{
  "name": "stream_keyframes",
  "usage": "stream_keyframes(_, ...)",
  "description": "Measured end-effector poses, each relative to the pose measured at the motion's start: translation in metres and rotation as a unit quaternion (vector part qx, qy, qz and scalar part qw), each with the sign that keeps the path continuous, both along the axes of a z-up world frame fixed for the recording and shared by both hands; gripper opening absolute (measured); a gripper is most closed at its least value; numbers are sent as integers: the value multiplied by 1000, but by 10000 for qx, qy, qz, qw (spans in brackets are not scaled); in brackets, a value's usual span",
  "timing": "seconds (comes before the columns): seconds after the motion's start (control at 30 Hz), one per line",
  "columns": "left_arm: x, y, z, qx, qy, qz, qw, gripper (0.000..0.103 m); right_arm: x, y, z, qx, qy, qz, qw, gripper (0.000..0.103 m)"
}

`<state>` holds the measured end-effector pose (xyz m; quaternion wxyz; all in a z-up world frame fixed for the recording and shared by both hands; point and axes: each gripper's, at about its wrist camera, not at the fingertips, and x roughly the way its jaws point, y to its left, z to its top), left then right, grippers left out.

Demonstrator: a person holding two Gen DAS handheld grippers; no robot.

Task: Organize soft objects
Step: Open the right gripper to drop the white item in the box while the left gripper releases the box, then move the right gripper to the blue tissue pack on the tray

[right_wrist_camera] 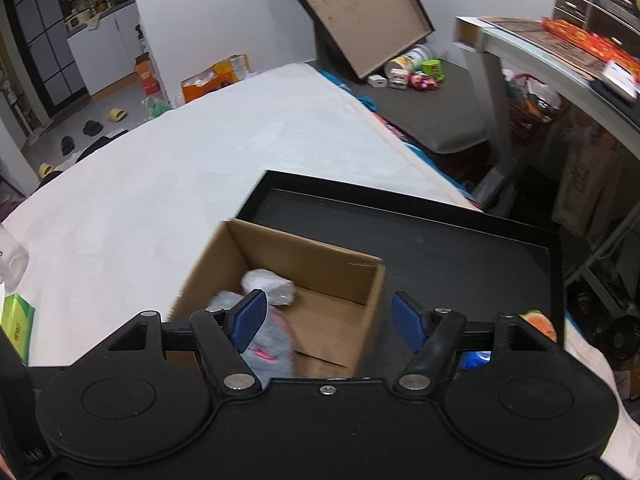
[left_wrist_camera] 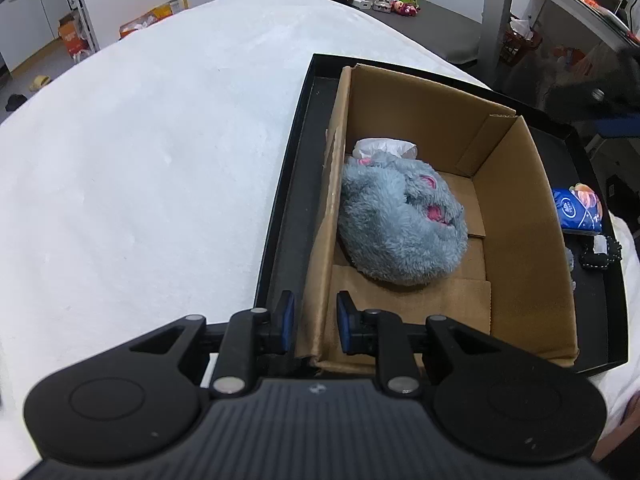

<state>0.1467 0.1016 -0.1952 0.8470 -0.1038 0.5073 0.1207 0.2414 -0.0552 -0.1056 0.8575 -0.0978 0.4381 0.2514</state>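
The fluffy grey-blue plush toy (left_wrist_camera: 402,226) lies inside the open brown cardboard box (left_wrist_camera: 516,216), against its left wall. It looks light and squashy; pinch a thick fold of fur. Left gripper (left_wrist_camera: 316,322) fingers straddle that wall, apart; right gripper (right_wrist_camera: 326,320) fingers spread, empty.

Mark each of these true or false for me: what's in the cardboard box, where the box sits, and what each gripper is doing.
1. The grey plush toy lies inside the cardboard box. True.
2. The box sits directly on the white bed cover. False: it sits in the black tray.
3. The left gripper straddles the box's wall. True.
4. The right gripper grips the plush. False: its fingers are open and empty.
5. The white crumpled item is outside the box. False: it is inside, behind the plush.
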Motion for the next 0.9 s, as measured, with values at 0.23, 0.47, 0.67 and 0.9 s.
stream_keyframes(0.23,1,-8,4,288,0,-74,9996,21,8,-39,-4,8,32,-256,9997,69)
stream_keyframes(0.47,2,-12,7,410,16,-57,9991,25,15,-71,-11,94,147,-516,9985,71)
stream_keyframes(0.67,4,-21,9,705,105,-103,9974,33,21,-97,-24,144,261,-671,9973,72)
stream_keyframes(0.9,4,-30,15,993,39,-134,9950,60,34,-127,-41,338,518,-976,9933,78)
